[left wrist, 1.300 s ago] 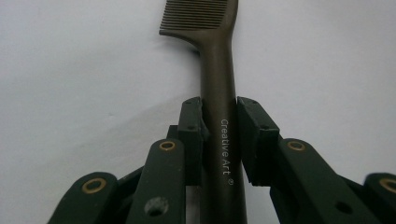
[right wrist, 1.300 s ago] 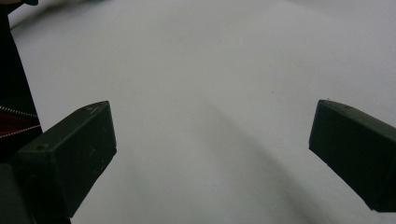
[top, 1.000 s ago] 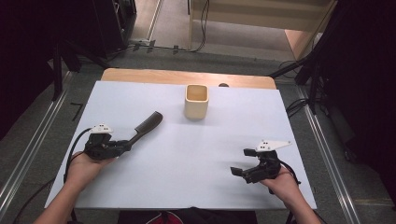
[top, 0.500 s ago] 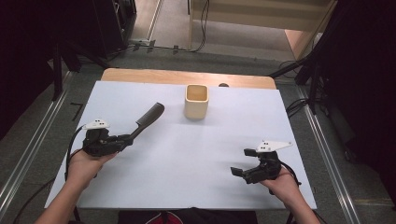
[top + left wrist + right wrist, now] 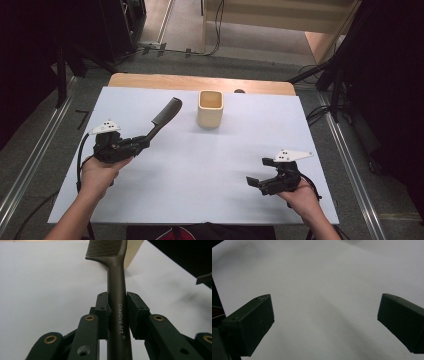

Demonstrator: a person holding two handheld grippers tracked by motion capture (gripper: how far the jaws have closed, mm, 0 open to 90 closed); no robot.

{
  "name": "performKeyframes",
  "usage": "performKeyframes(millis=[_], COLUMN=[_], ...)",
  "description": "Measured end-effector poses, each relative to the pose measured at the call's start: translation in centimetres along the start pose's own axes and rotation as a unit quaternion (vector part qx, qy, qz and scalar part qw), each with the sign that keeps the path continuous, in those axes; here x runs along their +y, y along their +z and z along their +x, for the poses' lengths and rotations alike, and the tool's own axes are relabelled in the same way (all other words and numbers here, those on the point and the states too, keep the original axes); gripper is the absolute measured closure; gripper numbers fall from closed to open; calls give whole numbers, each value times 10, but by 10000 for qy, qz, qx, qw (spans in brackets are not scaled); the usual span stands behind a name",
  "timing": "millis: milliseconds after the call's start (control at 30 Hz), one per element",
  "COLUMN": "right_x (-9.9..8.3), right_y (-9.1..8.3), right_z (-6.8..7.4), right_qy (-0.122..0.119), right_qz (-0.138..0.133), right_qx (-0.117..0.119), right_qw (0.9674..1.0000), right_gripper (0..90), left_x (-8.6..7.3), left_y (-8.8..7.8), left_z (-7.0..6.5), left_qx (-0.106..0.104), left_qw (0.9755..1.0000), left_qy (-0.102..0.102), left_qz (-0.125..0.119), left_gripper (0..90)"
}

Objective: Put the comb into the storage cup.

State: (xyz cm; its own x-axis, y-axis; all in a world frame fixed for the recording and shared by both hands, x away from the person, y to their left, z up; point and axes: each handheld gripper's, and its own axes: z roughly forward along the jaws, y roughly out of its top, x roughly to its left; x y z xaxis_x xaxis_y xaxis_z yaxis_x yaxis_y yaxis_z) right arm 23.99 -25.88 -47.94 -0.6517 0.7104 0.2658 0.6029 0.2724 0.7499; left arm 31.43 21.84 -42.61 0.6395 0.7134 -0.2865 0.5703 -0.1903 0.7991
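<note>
One dark comb (image 5: pixel 162 119), handle clamped between the jaws of the left gripper (image 5: pixel 142 142), toothed head raised off the white table (image 5: pixel 210 165) and angled toward the beige square cup (image 5: pixel 210 108), near but apart from it. Right gripper (image 5: pixel 260 172): jaws spread wide, nothing between them, low over the table's near right part.

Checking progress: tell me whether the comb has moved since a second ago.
Yes. The comb, clamped in the left gripper, has risen and swung toward the beige cup.
</note>
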Motion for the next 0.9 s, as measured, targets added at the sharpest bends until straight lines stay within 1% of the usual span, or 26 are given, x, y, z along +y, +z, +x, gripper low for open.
performKeyframes(millis=[67,100,133,200,233,333,367,400,433,467,533,633,733,767,800,867,900], right_x=[0,0,0,0,0,0,1,2,2,3,4,6,8,9,10,11,12], right_y=[0,0,0,0,0,0,0,0,0,-1,-2,-4,-5,-6,-6,-7,-8], right_z=[0,0,1,1,1,2,3,3,3,3,4,5,6,7,8,8,9], right_qy=[13,9,13,19,20,19,46,93,119,118,149,223,229,229,254,250,270], right_qz=[-7,-22,-27,-25,-31,-48,-82,-113,-133,-179,-221,-302,-349,-359,-380,-426,-436], right_qx=[11,17,16,17,17,-10,-24,-29,-16,-40,-85,-152,-191,-199,-208,-223,-226], right_qw=[10000,10000,10000,10000,10000,10000,10000,9999,9998,9998,9996,9992,9989,9989,9987,9985,9984], right_gripper=[0,0,0,0,0,0,0,0,0,0,0,0,0,0,0,0,0], left_x=[3,4,5,6,7,9,10,11,12,13,14,16,17,18,18,20,20], left_y=[2,3,4,5,6,8,9,10,11,12,16,20,25,27,29,34,36], left_z=[-4,-6,-7,-10,-12,-17,-18,-20,-21,-23,-26,-29,-35,-36,-38,-42,-44], left_qx=[-28,-36,-81,-94,-66,-88,-129,-115,-144,-136,-193,-214,-262,-311,-308,-367,-420], left_qw=[10000,10000,9999,9999,9999,9997,9996,9995,9994,9993,9990,9990,9987,9986,9986,9985,9983], left_qy=[21,-1,-1,8,20,-12,0,-12,-30,-25,-52,-53,-39,-45,-28,-12,-25], left_qz=[-48,-74,-83,-106,-130,-230,-262,-296,-328,-348,-391,-393,-432,-434,-430,-404,-395], left_gripper=[736,736,736,736,736,736,736,736,736,736,736,736,736,736,736,736,736])
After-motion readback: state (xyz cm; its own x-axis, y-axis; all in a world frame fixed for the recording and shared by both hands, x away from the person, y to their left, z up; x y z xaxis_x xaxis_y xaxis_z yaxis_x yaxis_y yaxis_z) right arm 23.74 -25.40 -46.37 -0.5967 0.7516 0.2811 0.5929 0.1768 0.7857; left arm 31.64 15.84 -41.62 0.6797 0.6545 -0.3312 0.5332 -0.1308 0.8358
